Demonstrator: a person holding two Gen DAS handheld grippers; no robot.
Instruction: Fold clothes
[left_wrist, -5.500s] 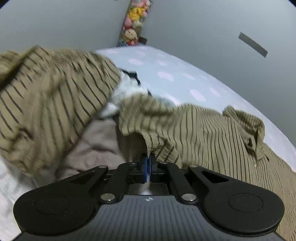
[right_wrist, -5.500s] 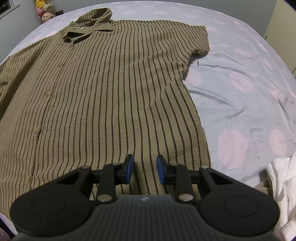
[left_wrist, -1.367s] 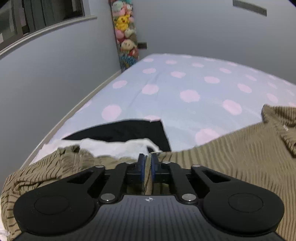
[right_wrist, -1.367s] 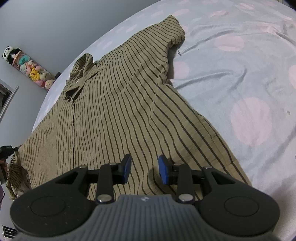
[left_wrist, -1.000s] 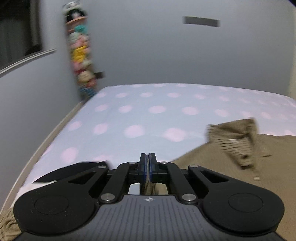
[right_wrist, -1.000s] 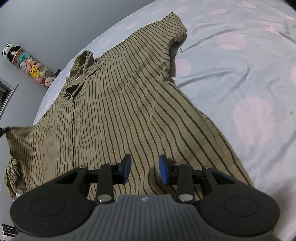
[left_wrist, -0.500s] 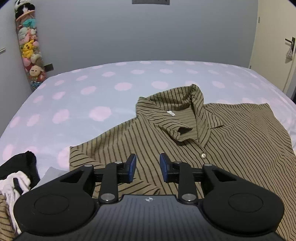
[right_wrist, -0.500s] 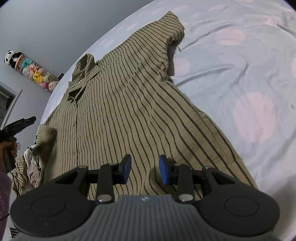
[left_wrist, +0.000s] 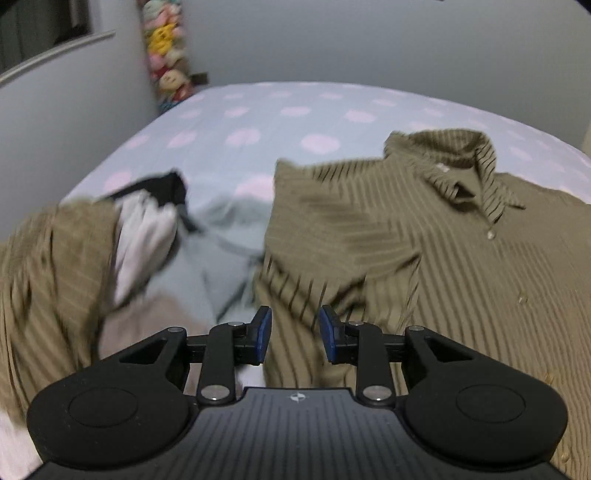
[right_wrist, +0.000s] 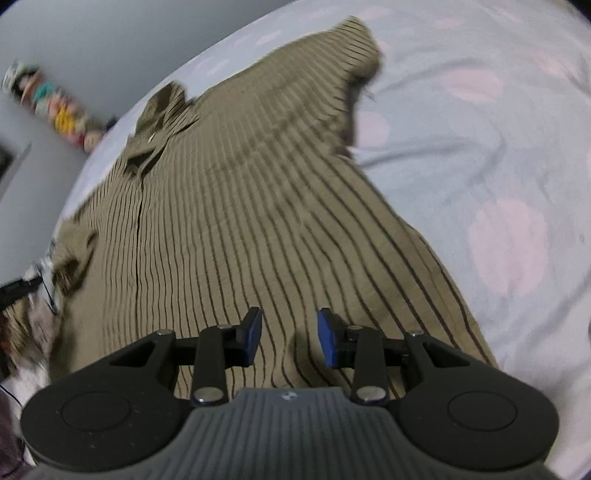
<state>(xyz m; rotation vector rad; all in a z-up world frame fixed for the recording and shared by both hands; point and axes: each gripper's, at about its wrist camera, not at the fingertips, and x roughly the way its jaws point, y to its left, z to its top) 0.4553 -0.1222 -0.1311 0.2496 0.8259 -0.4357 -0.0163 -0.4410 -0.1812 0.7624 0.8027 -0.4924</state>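
An olive shirt with dark stripes lies spread front-up on the bed, collar at the far end. In the left wrist view the shirt fills the right side, its collar at the upper right, and its sleeve lies folded over the body. My left gripper is open and empty just above the sleeve's near edge. My right gripper is open and empty above the shirt's hem area.
A pile of other clothes lies left of the shirt: a striped olive piece, a white piece and a black piece. The bed has a pale blue sheet with pink dots. Plush toys hang on the wall corner.
The left gripper, earlier shut on the sleeve, carried it over the shirt, opened and let it go. It has since swung left and lower. The right gripper stayed open over the hem.
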